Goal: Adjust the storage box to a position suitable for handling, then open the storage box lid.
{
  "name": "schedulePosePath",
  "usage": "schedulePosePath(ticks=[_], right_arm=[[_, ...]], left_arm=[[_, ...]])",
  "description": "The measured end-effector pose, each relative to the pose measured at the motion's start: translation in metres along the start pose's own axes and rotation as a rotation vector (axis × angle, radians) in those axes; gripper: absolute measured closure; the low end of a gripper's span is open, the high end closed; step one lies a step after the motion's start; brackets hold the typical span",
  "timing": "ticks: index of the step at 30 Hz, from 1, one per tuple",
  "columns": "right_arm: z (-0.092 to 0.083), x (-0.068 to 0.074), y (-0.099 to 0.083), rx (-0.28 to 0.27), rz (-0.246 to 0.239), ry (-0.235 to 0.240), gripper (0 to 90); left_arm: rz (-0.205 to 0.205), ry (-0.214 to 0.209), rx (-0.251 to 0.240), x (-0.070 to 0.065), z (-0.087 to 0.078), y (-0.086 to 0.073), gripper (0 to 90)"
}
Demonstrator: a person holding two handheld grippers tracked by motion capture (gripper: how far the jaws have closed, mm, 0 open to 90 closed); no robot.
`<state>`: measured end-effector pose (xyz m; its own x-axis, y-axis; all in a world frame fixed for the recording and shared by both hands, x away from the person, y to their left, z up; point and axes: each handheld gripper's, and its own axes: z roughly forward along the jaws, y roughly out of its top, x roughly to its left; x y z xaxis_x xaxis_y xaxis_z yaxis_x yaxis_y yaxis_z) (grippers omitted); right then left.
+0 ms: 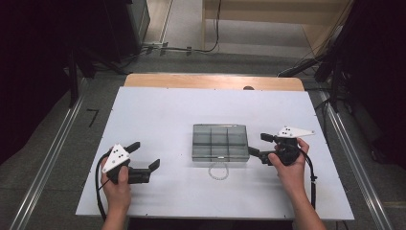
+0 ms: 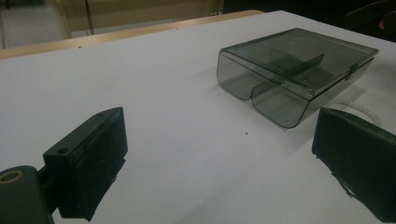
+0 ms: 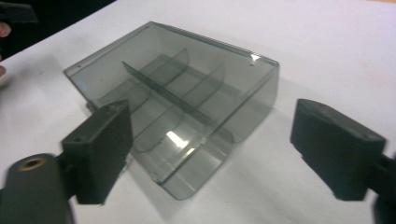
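- Right now a smoky grey plastic box [image 1: 220, 142] with its lid closed is sitting near the middle of the white desk [image 1: 158, 115], and dividers inside are splitting it into compartments.
- A small ring of clear beads [image 1: 219, 171] is lying on the desk just at the box's 6 o'clock side.
- At the box's 3 o'clock, the right gripper [image 1: 257, 145] is pointing toward the box; its fingers [image 3: 337, 148] are standing spread wide and pinching nothing, with the box's near corner lying ahead between them, untouched.
- At about 8 o'clock from the box and well apart from it, the left gripper [image 1: 143, 155] is hovering low over bare desk, its fingers [image 2: 88, 168] also spread wide with nothing between them.
- From the left gripper view, the box [image 2: 294, 74] is showing up toward 1 o'clock, beyond the fingers.
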<state>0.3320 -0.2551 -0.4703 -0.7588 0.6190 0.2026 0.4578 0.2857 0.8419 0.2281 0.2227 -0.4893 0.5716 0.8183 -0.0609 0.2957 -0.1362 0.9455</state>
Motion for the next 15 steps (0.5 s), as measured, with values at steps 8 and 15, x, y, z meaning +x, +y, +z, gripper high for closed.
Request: schedulePosePath(ticks=[8, 15], right_arm=[[-0.002, 0.011, 0.002, -0.011, -0.026, 0.026, 7.9], [-0.002, 0.017, 0.000, -0.006, -0.049, 0.032, 19.5]], left_arm=[[-0.002, -0.076, 0.005, -0.015, 0.014, 0.009, 3.1], [-0.045, -0.126, 0.011, -0.027, 0.029, 0.015, 5.4]])
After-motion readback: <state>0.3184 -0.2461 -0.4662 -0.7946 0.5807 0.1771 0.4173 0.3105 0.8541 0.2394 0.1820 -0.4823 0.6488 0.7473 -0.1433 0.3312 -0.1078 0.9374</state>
